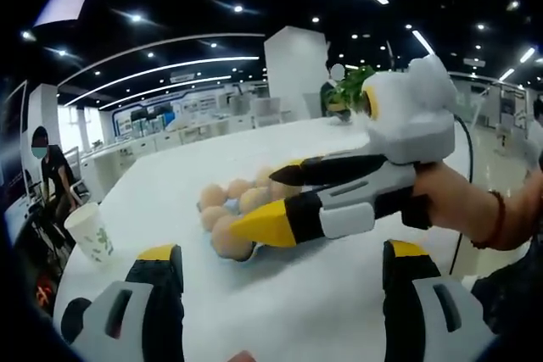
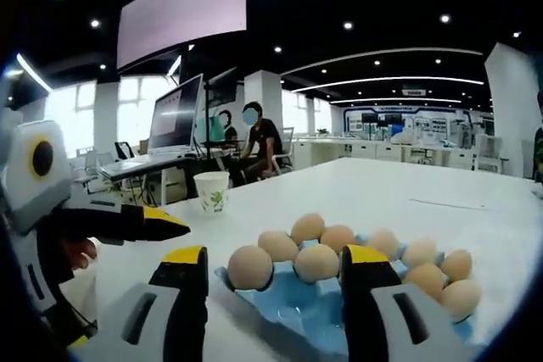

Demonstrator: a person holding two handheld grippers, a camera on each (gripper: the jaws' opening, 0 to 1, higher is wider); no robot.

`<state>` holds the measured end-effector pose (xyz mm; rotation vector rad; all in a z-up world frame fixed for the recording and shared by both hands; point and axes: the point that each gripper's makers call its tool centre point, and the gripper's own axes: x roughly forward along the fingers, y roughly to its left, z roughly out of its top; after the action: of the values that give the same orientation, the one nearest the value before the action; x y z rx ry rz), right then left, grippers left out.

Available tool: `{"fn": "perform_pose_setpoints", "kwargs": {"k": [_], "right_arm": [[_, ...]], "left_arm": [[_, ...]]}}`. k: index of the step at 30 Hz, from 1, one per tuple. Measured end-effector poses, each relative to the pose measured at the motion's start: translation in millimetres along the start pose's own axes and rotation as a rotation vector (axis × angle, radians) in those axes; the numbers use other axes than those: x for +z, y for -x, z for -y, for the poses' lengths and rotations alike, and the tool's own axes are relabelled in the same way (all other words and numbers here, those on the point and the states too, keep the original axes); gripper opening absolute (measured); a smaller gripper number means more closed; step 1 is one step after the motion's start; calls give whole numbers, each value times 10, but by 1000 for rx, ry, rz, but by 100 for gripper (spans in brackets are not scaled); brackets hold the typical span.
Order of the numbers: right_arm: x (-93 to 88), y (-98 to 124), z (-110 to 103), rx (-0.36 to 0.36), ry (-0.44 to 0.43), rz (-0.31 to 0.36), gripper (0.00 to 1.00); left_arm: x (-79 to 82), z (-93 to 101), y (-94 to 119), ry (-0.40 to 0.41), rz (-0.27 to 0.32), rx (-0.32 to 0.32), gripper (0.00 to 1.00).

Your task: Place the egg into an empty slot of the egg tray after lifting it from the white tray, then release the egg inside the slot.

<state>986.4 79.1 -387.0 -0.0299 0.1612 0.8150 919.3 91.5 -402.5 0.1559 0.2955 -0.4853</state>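
Left gripper view: left gripper, jaws wide apart and holding nothing, hovers above the white table. Right gripper reaches in from the right, held in a hand; its yellow-tipped jaws stand apart, the lower tip touching or just beside an egg at the near end of a cluster of eggs; no grip visible. Paper cup stands near the table's left edge.

Right gripper view: right gripper, jaws parted, nothing between them, just short of the blue egg tray. Eggs fill most slots. Left gripper at left, jaws apart. Paper cup behind. Person seated at a monitor.
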Motion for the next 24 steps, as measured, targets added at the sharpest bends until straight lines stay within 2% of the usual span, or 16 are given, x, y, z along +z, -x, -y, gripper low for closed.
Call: {"fn": "perform_pose_setpoints", "kwargs": {"k": [4,11,24], "right_arm": [[-12,70,35,-4,-3,-13,73],[-60,186,154,-30,11,-36,75],[35,441,287,-58,-20,-12,76]], "left_arm": [[46,39,6,4,22,-18,100],[103,59,17,14,48,-22,100],[81,43,7,8,34,-17,100]]}}
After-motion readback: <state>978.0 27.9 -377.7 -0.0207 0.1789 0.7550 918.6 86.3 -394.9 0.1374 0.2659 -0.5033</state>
